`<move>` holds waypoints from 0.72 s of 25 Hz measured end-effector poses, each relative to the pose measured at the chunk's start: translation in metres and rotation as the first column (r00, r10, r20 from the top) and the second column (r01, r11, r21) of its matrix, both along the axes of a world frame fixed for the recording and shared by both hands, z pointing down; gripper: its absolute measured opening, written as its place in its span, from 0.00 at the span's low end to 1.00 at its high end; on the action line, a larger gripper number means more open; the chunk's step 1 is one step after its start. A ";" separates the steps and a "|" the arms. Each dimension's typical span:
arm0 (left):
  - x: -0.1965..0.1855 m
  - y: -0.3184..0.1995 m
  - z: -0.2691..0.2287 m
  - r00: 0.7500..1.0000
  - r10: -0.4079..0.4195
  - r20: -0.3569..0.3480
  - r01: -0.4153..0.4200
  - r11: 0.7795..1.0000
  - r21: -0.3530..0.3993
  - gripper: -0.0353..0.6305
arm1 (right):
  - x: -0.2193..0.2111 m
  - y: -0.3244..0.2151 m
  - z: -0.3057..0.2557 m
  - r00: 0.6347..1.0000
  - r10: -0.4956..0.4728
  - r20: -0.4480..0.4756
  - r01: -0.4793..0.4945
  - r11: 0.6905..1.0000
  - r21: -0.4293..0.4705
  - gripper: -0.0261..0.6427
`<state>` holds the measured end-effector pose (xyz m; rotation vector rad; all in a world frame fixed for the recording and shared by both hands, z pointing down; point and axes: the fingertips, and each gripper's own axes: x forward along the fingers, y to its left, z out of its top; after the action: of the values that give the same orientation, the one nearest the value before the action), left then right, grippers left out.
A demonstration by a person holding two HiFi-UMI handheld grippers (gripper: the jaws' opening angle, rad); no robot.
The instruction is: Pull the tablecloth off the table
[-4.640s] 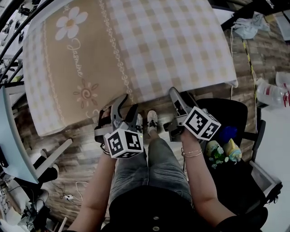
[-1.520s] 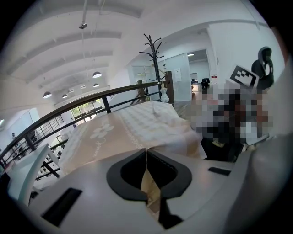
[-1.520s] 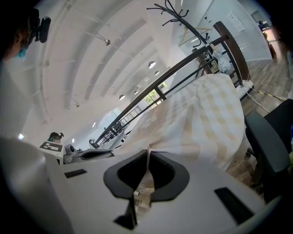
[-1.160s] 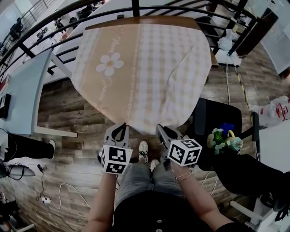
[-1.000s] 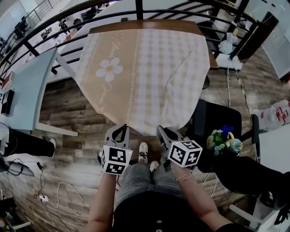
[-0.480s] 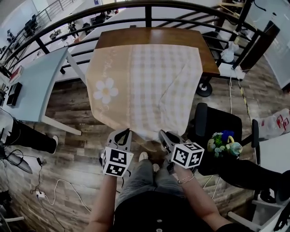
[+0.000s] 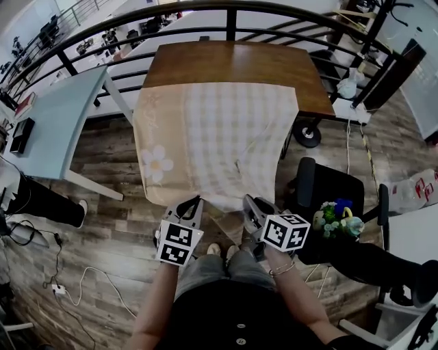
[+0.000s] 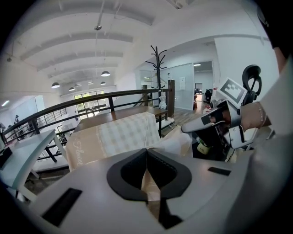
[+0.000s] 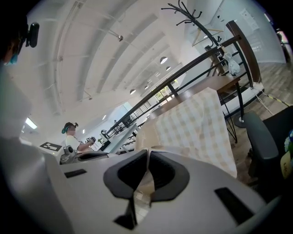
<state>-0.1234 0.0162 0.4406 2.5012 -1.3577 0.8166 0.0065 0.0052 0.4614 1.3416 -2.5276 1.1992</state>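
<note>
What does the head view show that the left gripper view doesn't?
Head view only: the daisy print on the tablecloth, and the person's legs. Left gripper view only: the coat rack, ceiling lamps, and a close look at the left tool clamped on the tablecloth. Both: the tablecloth hanging off the wooden table, the railing and the right tool.

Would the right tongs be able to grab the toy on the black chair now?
Probably not. The right tongs are shut on the tablecloth, so they'd have to let go first. The toy lies near them on the black chair, nothing between.
</note>
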 end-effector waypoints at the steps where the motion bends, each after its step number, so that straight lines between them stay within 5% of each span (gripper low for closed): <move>1: 0.000 0.000 0.001 1.000 0.001 -0.002 -0.001 1.000 -0.004 0.08 | -0.001 0.000 0.001 1.000 0.000 -0.002 0.000 1.000 -0.002 0.09; 18: -0.019 0.007 0.013 0.996 -0.067 -0.059 0.063 0.996 -0.069 0.08 | -0.018 0.005 0.009 0.998 -0.051 -0.025 0.051 0.998 -0.024 0.09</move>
<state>-0.1428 0.0227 0.4532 2.3984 -1.3609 0.7533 -0.0114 0.0097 0.4704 1.2709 -2.5066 1.1909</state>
